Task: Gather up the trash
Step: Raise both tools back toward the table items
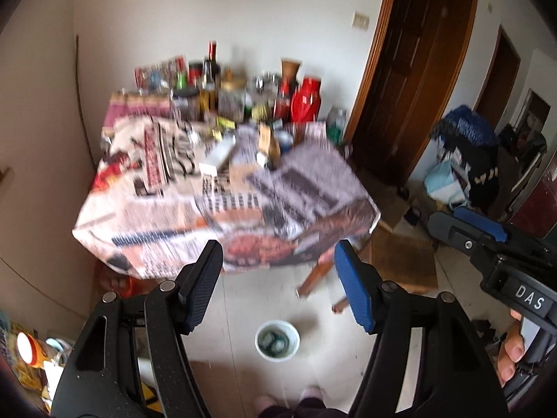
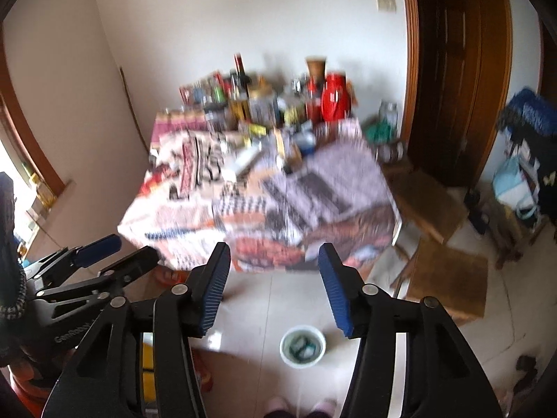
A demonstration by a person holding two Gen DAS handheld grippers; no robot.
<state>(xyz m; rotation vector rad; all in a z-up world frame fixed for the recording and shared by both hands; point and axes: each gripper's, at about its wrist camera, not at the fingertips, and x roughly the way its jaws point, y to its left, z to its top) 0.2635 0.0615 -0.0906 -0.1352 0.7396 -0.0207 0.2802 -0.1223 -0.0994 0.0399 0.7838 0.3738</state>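
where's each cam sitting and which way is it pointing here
Left wrist view: on the left gripper, tilted down at the newspaper-covered table and the floor bin; its own open fingers, the right gripper at right and a hand show.
Right wrist view: on the right gripper, facing likewise; its own open fingers and the left gripper at left show.
Shared: table, bin, brown door, slippers at the bottom edge.

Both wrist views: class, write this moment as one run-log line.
left gripper: open, empty | right gripper: open, empty | white bin: on floor, trash inside | table: cluttered, newspaper-covered, ahead | frames: blurred
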